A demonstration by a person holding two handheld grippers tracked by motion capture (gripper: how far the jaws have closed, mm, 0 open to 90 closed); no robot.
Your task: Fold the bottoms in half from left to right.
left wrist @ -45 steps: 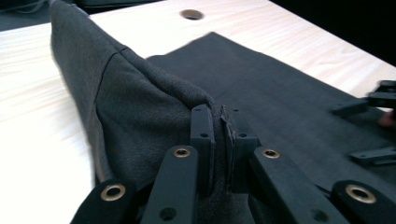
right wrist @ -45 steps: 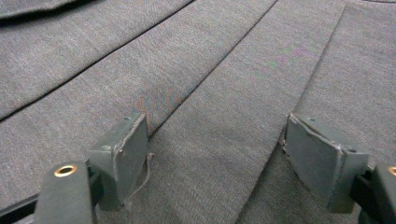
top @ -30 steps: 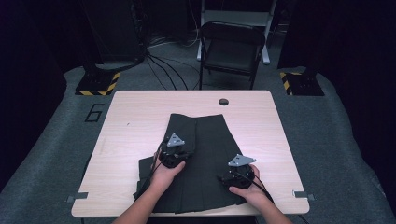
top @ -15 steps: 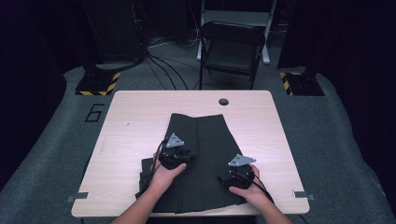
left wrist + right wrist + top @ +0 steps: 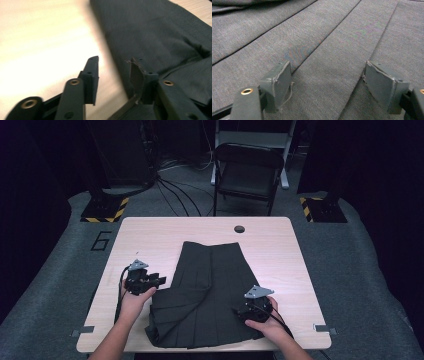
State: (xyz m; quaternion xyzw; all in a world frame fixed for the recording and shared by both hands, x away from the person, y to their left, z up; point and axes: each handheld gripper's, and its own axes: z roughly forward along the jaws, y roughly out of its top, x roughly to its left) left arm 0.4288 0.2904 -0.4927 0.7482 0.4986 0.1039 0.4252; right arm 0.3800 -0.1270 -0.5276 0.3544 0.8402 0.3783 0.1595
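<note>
A folding chair [image 5: 248, 172] stood behind the far edge of the counter [image 5: 150, 235]. Black cables [image 5: 175, 190] lay on the floor near two striped bases [image 5: 105, 209].

Bare table [image 5: 150, 240] around skirt [image 5: 210, 285]

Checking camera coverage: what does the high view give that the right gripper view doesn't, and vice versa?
High view alone: the whole dark pleated skirt spread on the wooden table, both hands, the left gripper at the skirt's left edge, the right gripper on its lower right part, and a folding chair beyond the table.

Right gripper view alone: close detail of the fabric weave and pleat lines, and its two jaws standing wide apart just above the cloth, nothing pinched between them.

Shared: the skirt and the right gripper.
</note>
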